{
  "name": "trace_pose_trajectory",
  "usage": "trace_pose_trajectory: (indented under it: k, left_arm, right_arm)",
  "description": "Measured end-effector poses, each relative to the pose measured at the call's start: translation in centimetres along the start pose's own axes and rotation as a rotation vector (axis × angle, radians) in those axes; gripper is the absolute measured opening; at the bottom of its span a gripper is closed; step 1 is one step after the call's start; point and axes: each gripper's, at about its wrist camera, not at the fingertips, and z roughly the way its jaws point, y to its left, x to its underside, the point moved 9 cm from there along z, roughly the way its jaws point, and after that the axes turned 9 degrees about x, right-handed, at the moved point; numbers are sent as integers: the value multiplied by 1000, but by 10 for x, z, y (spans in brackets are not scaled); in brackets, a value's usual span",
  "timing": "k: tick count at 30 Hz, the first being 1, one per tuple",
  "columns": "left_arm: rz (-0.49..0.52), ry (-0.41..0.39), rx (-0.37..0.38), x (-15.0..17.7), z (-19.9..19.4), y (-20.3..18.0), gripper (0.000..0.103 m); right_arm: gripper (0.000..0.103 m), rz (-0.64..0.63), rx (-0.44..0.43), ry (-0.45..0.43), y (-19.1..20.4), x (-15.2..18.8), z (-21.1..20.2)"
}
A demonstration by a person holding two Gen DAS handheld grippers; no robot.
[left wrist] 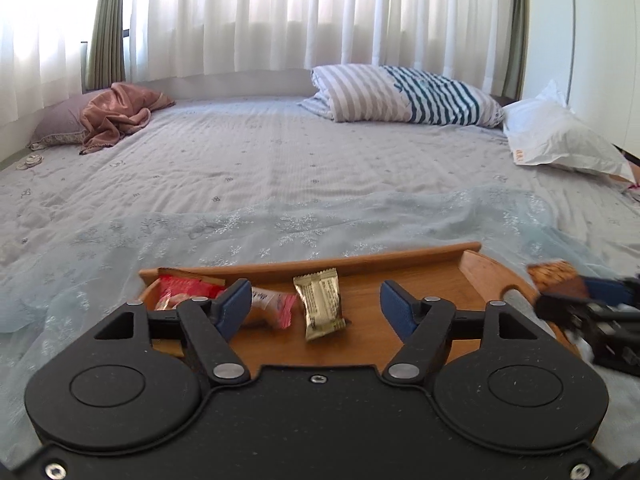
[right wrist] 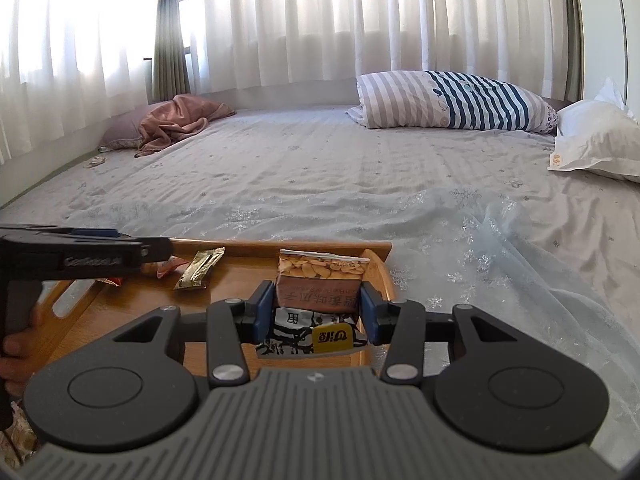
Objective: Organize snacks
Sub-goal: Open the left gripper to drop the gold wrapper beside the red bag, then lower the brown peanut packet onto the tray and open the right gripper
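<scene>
right gripper [right wrist: 318, 312]: my pads pinch the nut packet [right wrist: 320, 280] by its sides, over the tray's right end.
left gripper [left wrist: 316, 304]: my jaws spread, nothing between; gold sachet [left wrist: 320, 304] lies loose below.
tray [left wrist: 312, 258]: wooden, on the bed; red packet [left wrist: 184, 290] and pink sachet [left wrist: 276, 304] at its left.
handling: light, crinkly, slippery foil; I grip across flat faces, gently, contents crush.
hidden: red packet partly behind my finger; black-white packet [right wrist: 296, 332] under the nuts, label unreadable.
</scene>
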Motion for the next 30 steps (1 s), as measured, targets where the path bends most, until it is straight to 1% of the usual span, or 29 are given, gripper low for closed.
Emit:
trace_pose_trajectory:
  k: [2,5,8,14,16,20,30]
  left_arm:
    - [2,-23,13,6,-21,-3,75]
    - [-9,-48,45,19,-48,-10,76]
    - [-10,-53,74,34,-68,-19,78]
    - [73,-74,57,53,-95,-30,85]
    - [83,-71,71,57,-100,-33,86]
    - [69,-64,93,60,-107,-29,87]
    - [-6,-56,84,72,-111,-3,87]
  right_arm:
    - [49,9,-11,8,2,-1,4]
    - [49,36,-52,27,8,-2,11]
    - [49,38,-49,36,14,-3,19]
    - [49,31,-36,48,25,-5,33]
    - [49,36,-32,56,29,-4,39]
    - [49,53,-38,77,37,0,48]
    - [49,8,-18,92,56,-4,67]
